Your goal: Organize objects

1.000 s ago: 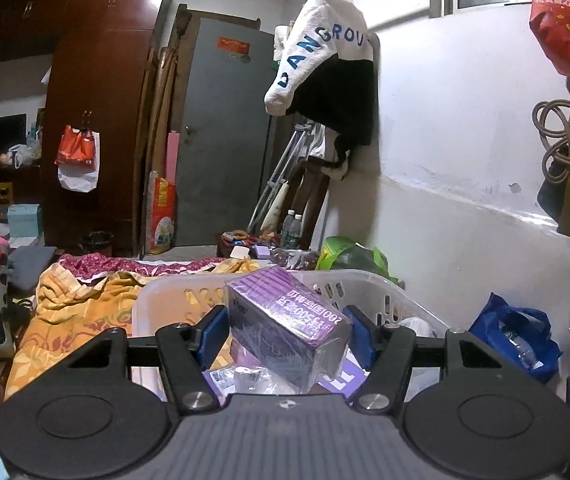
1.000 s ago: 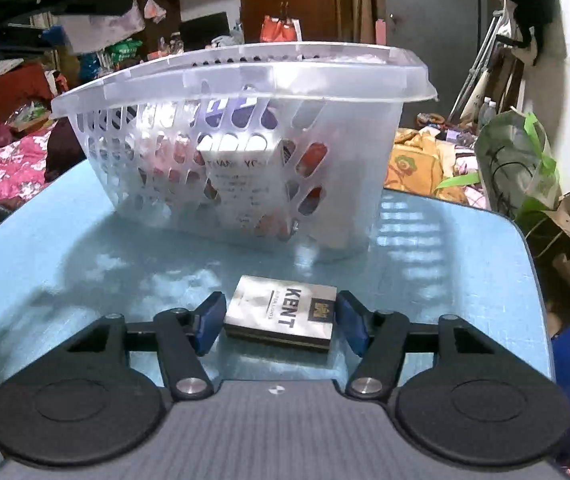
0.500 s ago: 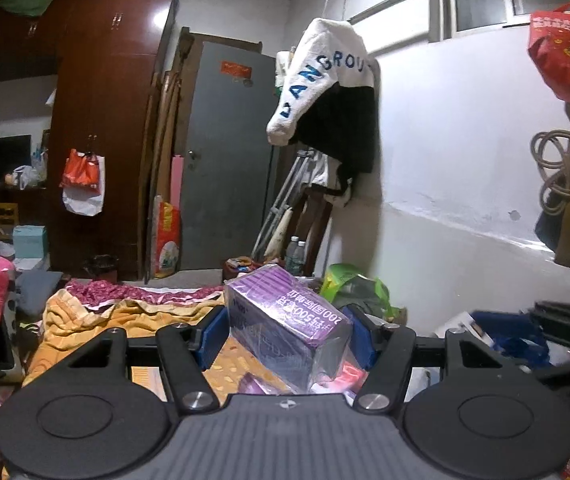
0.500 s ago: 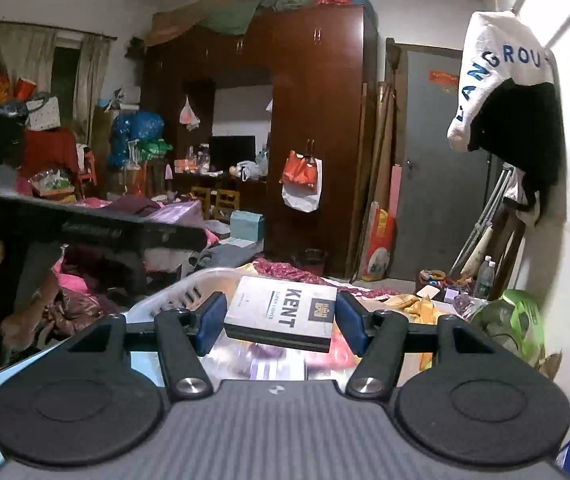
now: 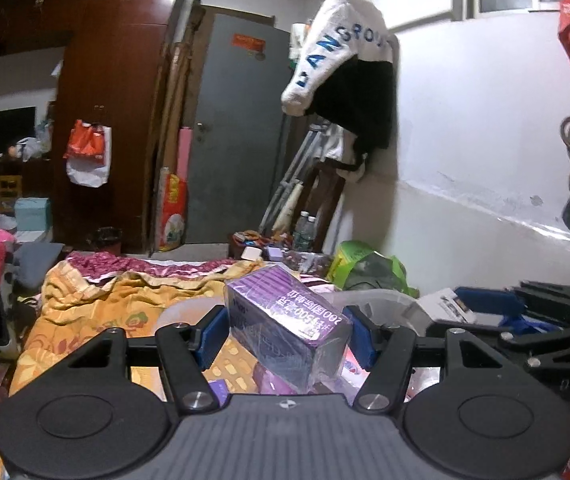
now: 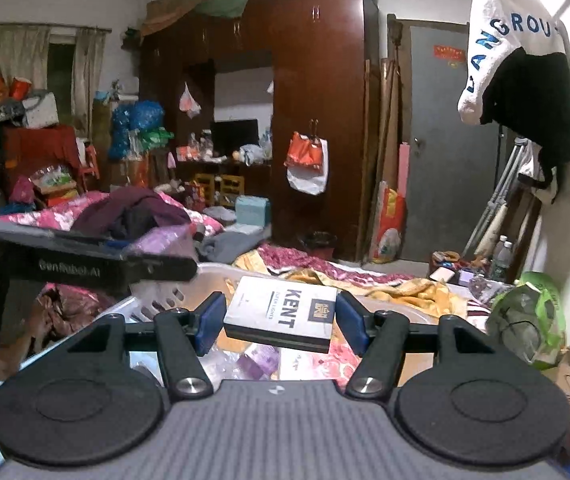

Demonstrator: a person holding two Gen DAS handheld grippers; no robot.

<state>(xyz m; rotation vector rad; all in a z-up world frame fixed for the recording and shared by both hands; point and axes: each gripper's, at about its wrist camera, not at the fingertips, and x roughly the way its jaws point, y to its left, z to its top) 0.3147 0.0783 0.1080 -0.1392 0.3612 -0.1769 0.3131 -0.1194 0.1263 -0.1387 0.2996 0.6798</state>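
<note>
My left gripper (image 5: 287, 334) is shut on a purple box (image 5: 285, 328) wrapped in clear film and holds it above the white plastic basket (image 5: 381, 300). My right gripper (image 6: 279, 320) is shut on a white KENT cigarette pack (image 6: 281, 314) and holds it flat over the same basket (image 6: 157, 296), which holds several packets. The right gripper (image 5: 525, 312) shows at the right of the left wrist view. The left gripper (image 6: 85, 252) shows at the left of the right wrist view.
An orange patterned blanket (image 5: 97, 308) lies beyond the basket. A green bag (image 6: 525, 316) sits at the right by the white wall (image 5: 465, 160). A dark wardrobe (image 6: 317, 120) and a grey door (image 6: 445, 140) stand at the back.
My right gripper has lifted the KENT pack off the blue table and up over the basket. My left gripper has stayed raised over the basket with the purple box.
</note>
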